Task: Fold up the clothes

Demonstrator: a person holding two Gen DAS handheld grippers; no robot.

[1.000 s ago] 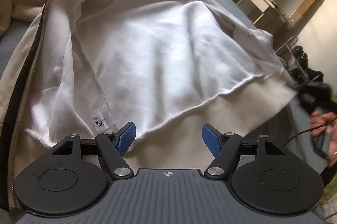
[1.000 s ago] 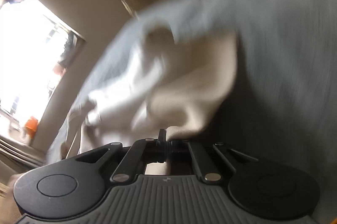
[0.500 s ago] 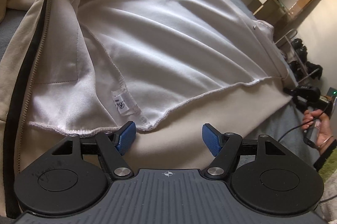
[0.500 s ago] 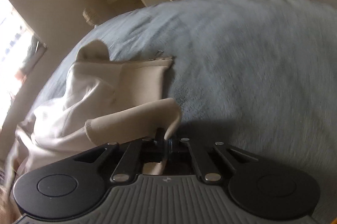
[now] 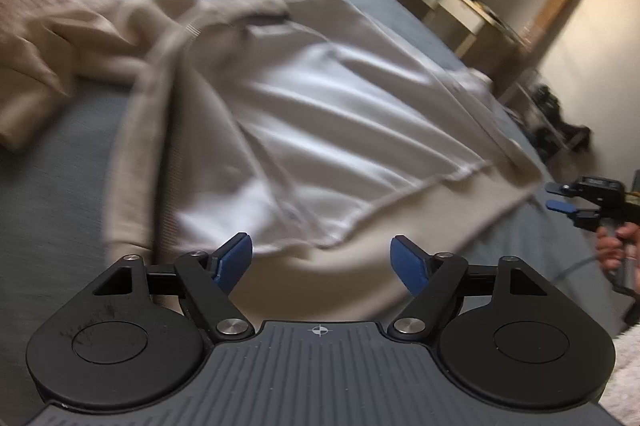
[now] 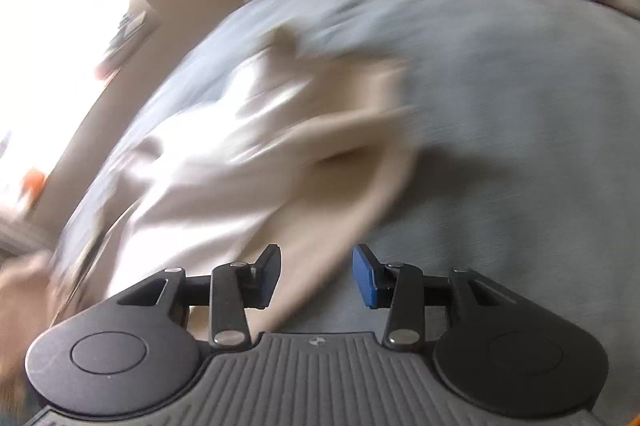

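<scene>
Cream jacket [image 5: 320, 130] lay spread open, lining up, across the grey bed [image 5: 48, 194], unfolded as far as I could see, so I judged the folding mostly ahead. My left gripper [image 5: 322, 260] hovered wide open at its near hem; my right gripper [image 6: 316, 276], jaws apart and empty, hung over the right corner.

- right gripper [image 6: 316, 274] let go: was clamped on the beige hem corner 0.5 s ago, fingers now spread, nothing between them
- freed corner of the jacket [image 6: 352, 162] now lies on the grey bedcover [image 6: 520, 106] ahead of the fingers
- left gripper [image 5: 320, 260] pulled back/up: more bedcover [image 5: 52, 186] visible left of the jacket [image 5: 340, 114], care label lost in blur
- both views motion-blurred now; left was sharp earlier
</scene>
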